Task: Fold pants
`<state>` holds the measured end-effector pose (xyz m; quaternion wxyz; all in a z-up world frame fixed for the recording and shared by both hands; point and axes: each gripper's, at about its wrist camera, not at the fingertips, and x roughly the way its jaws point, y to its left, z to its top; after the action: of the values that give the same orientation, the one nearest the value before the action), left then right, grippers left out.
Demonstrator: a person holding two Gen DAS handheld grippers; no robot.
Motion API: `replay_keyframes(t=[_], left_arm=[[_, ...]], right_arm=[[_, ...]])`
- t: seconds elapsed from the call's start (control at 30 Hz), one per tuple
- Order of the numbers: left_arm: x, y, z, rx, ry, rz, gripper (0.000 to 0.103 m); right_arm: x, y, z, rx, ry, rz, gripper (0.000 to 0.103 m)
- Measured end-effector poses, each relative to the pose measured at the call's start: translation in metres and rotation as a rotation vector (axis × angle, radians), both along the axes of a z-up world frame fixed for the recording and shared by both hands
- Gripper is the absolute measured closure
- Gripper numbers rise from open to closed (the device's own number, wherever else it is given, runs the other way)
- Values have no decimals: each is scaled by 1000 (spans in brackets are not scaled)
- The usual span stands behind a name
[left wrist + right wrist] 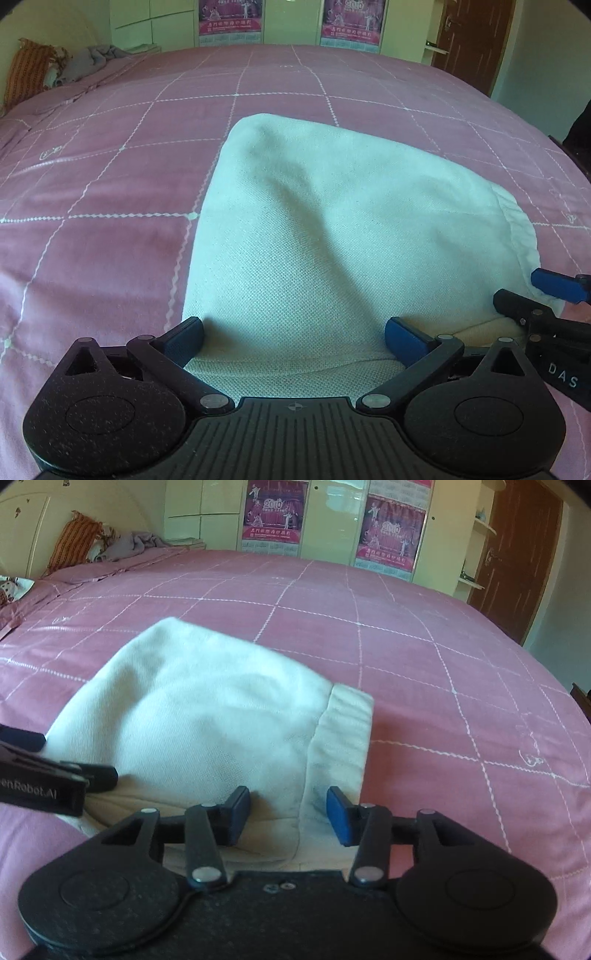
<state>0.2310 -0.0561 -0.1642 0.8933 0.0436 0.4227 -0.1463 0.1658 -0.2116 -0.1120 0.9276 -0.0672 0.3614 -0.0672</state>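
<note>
White pants (332,229) lie folded, hem right (slightly blurred); left tool (293,341), right tool (289,814) gape empty.

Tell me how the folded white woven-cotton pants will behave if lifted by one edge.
The folded white woven-cotton pants will probably droop, since soft creases already run across them. The layers may slide apart, as a cream underlayer peeks out beneath. They look light, barely denting the pink quilted bedspread.

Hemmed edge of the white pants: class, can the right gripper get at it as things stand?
Probably yes. The right gripper is open with the hemmed edge of the pants running right between its fingers. Nothing lies over it; the left gripper sits off to the side on the bedspread.
</note>
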Motion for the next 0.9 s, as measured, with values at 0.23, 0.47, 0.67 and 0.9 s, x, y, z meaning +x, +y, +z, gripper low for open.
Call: replay_keyframes(t=[0.23, 0.47, 0.67, 0.9], left_arm=[[-5, -2, -6, 4, -30, 10, 0], [-2, 1, -5, -4, -15, 2, 0], [0, 0, -5, -1, -4, 0, 0], [4, -1, -3, 1, 17, -4, 0]], right_arm=[[4, 9, -9, -24, -19, -54, 54], [8, 9, -8, -17, 12, -69, 54], [11, 13, -7, -28, 26, -82, 54], [7, 14, -8, -39, 7, -75, 54]])
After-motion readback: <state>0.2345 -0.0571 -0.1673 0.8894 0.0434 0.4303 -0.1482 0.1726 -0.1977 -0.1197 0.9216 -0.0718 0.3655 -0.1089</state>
